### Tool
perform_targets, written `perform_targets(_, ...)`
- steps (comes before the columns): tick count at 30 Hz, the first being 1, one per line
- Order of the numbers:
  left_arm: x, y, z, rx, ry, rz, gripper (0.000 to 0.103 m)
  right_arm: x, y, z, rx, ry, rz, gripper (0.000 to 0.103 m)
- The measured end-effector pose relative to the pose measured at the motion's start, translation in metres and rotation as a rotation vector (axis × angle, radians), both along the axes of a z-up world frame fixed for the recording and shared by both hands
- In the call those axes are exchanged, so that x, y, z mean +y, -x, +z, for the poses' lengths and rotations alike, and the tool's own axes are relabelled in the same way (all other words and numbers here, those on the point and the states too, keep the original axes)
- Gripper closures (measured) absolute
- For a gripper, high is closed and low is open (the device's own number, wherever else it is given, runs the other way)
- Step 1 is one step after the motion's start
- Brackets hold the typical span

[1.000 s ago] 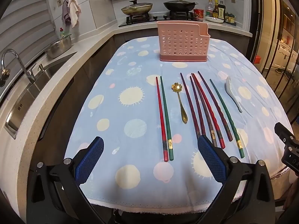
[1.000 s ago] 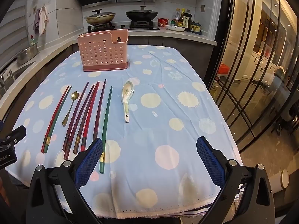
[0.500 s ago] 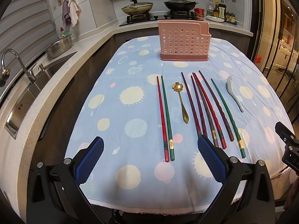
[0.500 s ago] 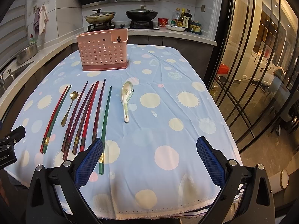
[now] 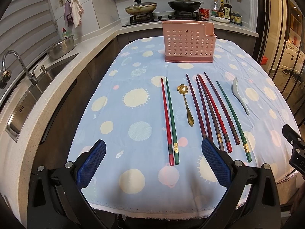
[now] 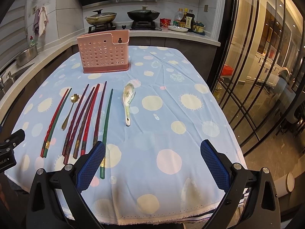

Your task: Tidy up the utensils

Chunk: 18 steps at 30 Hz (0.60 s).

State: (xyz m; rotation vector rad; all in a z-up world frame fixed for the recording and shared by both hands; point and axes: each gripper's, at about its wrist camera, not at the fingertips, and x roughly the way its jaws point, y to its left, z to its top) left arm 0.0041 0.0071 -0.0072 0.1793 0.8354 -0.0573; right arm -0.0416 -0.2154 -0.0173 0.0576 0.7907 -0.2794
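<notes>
A pink perforated utensil holder [image 5: 188, 42] stands upright at the far end of the blue spotted tablecloth [image 5: 133, 118]; it also shows in the right wrist view [image 6: 104, 54]. Several red, green and purple chopsticks [image 5: 211, 110] lie side by side, with a red and green pair [image 5: 169, 118] to their left. A gold flower spoon [image 5: 185, 103] lies between them. A white ceramic spoon [image 6: 127, 103] lies to the right. My left gripper [image 5: 152, 164] is open and empty above the near table edge. My right gripper [image 6: 152, 166] is open and empty, right of the chopsticks.
A counter with a sink [image 5: 28, 95] and faucet [image 5: 15, 64] runs along the left. A stove with two pans [image 5: 162, 5] and bottles [image 5: 223, 9] is behind the table. Glass doors [image 6: 266, 76] stand on the right.
Both grippers have barely shifted; the views move slightly. Nothing on the table has moved.
</notes>
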Motion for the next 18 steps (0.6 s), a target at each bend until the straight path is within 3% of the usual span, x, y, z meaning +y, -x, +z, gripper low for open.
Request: perform_targets(18,0.0005,-0.0007,-0.0001,0.001,-0.003,0.001,0.007,0.0002,0.0,-0.0001,0.002,-0.001,0.003,0.007)
